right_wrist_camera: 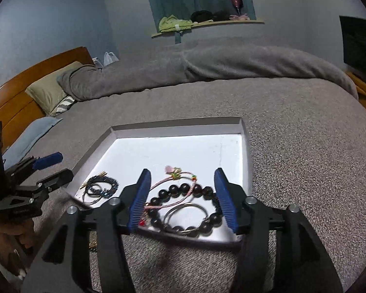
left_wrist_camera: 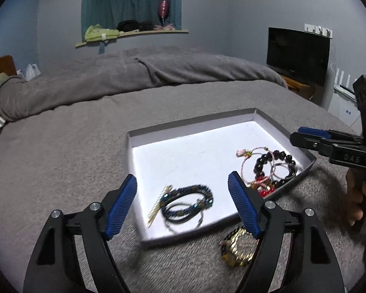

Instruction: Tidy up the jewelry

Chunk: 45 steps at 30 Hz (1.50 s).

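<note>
Grey blanket (left_wrist_camera: 134, 73), dark television (left_wrist_camera: 297, 53), green cloth (left_wrist_camera: 100, 33) on a shelf (left_wrist_camera: 134, 35).

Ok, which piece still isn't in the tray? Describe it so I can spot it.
Find the white tray on the grey bed cover. Just outside its near edge, beside the left gripper's right-hand finger, lies a gold chain bracelet. It is the only gold piece and the only one on the blanket.

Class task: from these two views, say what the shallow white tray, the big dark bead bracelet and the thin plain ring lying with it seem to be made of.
Tray: probably cardboard, matte white; thin folded walls, creased corners.
Dark bead bracelet: polished stone, glass or lacquered wood, cannot tell which; round beads with glossy highlights.
Thin ring: likely metal wire, silvery shine.
</note>
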{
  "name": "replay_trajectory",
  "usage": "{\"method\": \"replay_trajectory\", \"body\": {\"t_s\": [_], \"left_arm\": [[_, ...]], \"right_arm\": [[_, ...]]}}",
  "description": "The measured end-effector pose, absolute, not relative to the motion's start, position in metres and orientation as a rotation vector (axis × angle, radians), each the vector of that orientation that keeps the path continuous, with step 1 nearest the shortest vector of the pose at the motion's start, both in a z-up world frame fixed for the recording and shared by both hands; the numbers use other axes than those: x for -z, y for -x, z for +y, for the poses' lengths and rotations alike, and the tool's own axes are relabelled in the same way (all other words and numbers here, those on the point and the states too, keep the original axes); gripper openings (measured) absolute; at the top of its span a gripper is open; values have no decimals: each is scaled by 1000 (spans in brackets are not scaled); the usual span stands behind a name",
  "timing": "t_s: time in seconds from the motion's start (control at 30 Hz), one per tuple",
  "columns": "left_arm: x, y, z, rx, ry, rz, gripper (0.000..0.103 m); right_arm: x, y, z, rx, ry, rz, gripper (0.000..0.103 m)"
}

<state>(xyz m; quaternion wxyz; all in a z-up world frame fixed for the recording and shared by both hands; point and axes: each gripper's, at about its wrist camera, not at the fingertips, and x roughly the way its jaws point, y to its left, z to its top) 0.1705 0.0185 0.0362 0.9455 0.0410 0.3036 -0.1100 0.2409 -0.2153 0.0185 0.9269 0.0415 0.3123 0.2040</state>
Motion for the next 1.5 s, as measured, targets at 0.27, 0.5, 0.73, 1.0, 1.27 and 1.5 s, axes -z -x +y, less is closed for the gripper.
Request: {"method": "replay_trajectory", "body": {"t_s": [0.27, 0.5, 0.73, 1.0, 1.27, 1.5], "left_arm": [[-28, -143, 25, 228, -69, 659, 78], [-19, -127, 9, 289, -70, 675, 78], [-4, -124, -25, 371, -129, 700, 78], [6, -128, -40, 397, -158, 737, 63], [18, -139, -43, 410, -150, 808, 38], [17, -138, -39, 377, -143, 799, 38]], "right_arm": [[-21, -212, -198, -459, -16, 619, 69], [-13, -189, -199, -450, 29, 639, 70], [1, -175, -208, -438, 71, 668, 74], [24, -179, -217, -429, 49, 735, 82], [26, -178, -215, -434, 57, 734, 84], [26, -177, -214, -436, 63, 734, 84]]}}
